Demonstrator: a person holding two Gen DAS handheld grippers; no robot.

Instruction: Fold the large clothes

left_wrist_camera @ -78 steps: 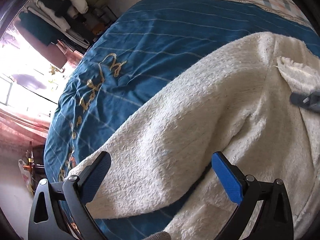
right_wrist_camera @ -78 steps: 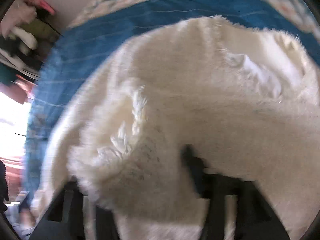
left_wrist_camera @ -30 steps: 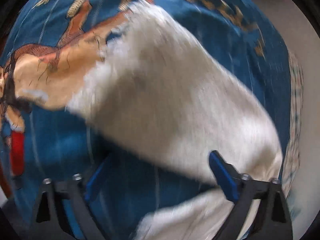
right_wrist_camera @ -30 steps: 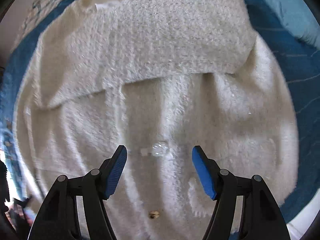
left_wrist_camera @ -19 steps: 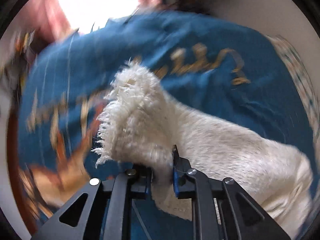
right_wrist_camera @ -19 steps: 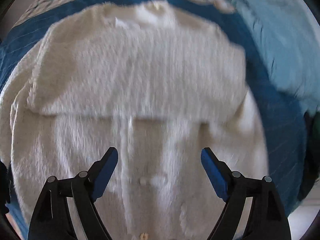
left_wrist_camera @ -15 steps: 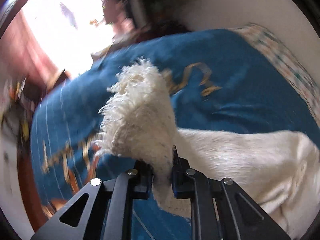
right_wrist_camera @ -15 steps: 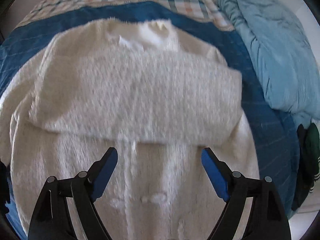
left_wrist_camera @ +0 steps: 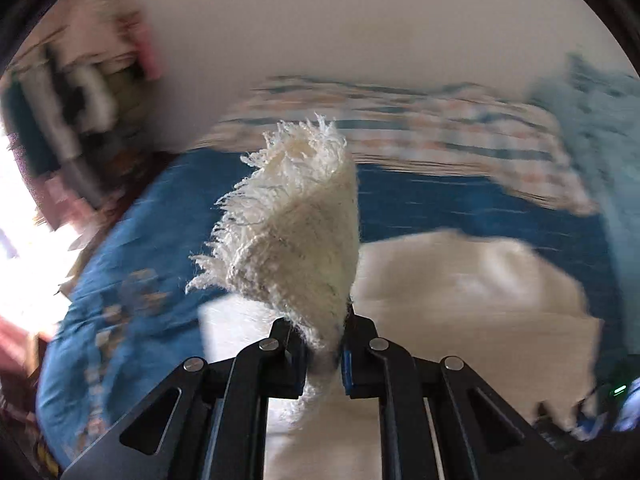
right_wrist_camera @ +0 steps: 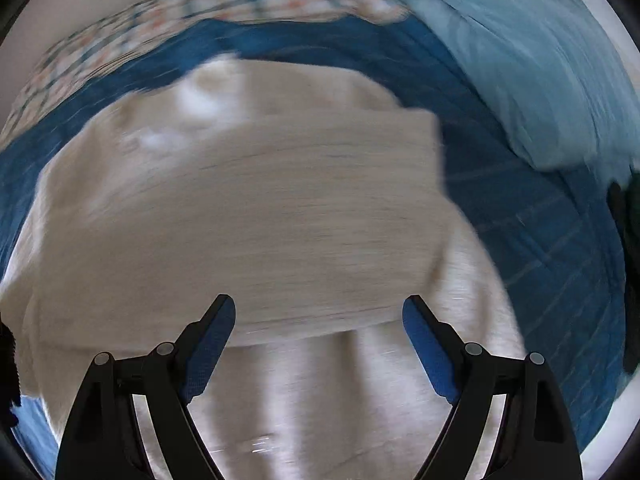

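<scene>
A fuzzy cream sweater (right_wrist_camera: 248, 216) lies spread on the blue bedspread (right_wrist_camera: 520, 216), one sleeve folded across its body. My left gripper (left_wrist_camera: 322, 344) is shut on the fringed cuff of the other sleeve (left_wrist_camera: 296, 224), which stands up above the jaws, lifted over the sweater's body (left_wrist_camera: 472, 284). The right gripper (right_wrist_camera: 318, 320) hovers open above the sweater's middle, its blue pads (right_wrist_camera: 428, 348) wide apart with nothing between them. Both views are blurred by motion.
A checked sheet (right_wrist_camera: 216, 8) covers the head of the bed. A light blue quilt (right_wrist_camera: 532, 64) is bunched at the right. In the left wrist view, piled clothes (left_wrist_camera: 76, 92) sit against the wall at left, beside a bright window (left_wrist_camera: 24, 248).
The left gripper closed on the sleeve cuff, then lifted and swung it across toward the sweater's body. The right gripper widened and rose a little over the sweater.
</scene>
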